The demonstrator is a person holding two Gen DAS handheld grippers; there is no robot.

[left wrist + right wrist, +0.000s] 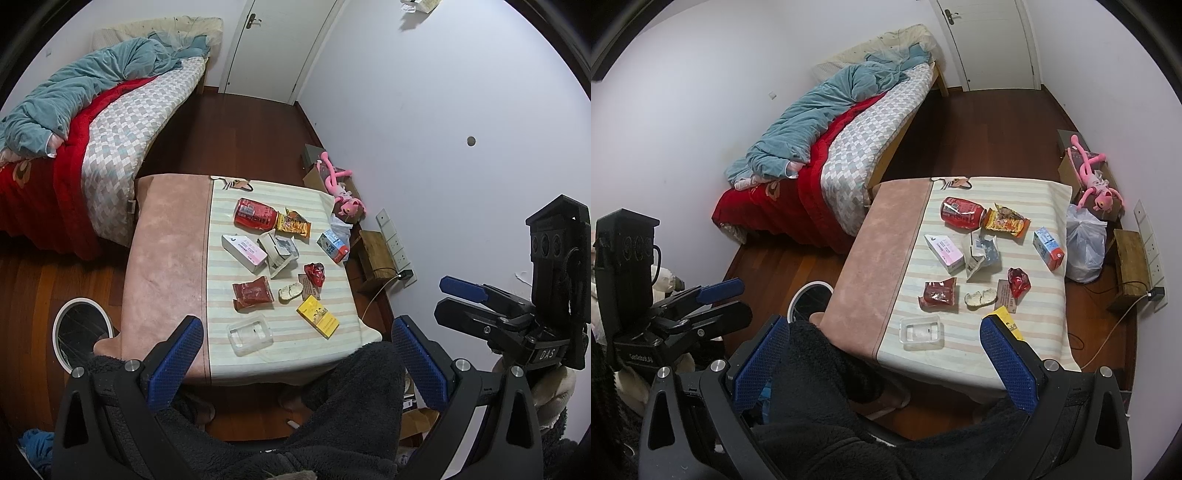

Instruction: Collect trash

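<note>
Trash lies on the striped cloth of a low table (221, 354) (960, 362): a red can (255, 214) (962, 213), a yellow snack wrapper (293, 223), a white-pink box (243, 252) (943, 252), a torn white carton (279, 251), a blue-orange carton (333, 245) (1049, 248), red wrappers (253, 294) (314, 273), a yellow box (317, 315) and a clear plastic tray (250, 334) (921, 332). A white-rimmed bin (82, 334) (809, 299) stands on the floor left of the table. My left gripper (295, 363) and right gripper (882, 363) are open and empty, held above the table's near edge.
A bed (110, 147) with blue and red blankets lies beyond on the left. A pink plush toy (341, 192), a white plastic bag (1084, 243), a wooden stool (373, 254) and a wall socket strip sit to the table's right. Dark fleece-clad knees fill the foreground.
</note>
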